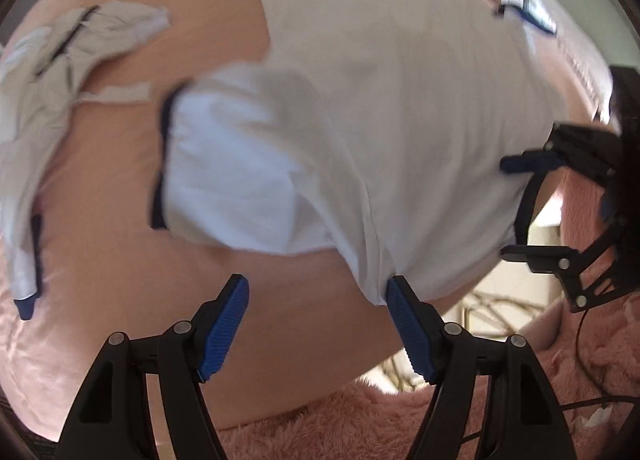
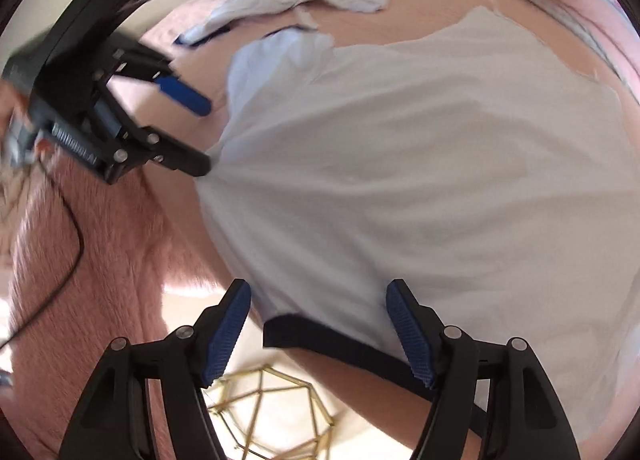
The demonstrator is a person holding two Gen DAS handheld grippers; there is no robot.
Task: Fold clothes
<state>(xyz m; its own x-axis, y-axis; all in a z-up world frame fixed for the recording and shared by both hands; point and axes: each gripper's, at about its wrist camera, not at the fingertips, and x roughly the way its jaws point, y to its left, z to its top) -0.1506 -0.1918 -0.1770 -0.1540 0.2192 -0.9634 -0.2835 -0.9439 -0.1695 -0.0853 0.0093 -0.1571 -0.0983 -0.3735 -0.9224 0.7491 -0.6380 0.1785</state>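
Both grippers, left [image 1: 318, 326] and right [image 2: 318, 334], wide open with nothing held, at the edge of the white shirt [image 1: 380, 107] spread on the pink bed [image 1: 120, 179], sleeve turned in, more folds left.

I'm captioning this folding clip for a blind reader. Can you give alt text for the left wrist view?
A white shirt with navy-trimmed sleeves lies spread on a peach surface, its near hem beside the open left gripper. The right gripper, also open, is at the shirt's right edge; a crumpled grey garment lies far left.
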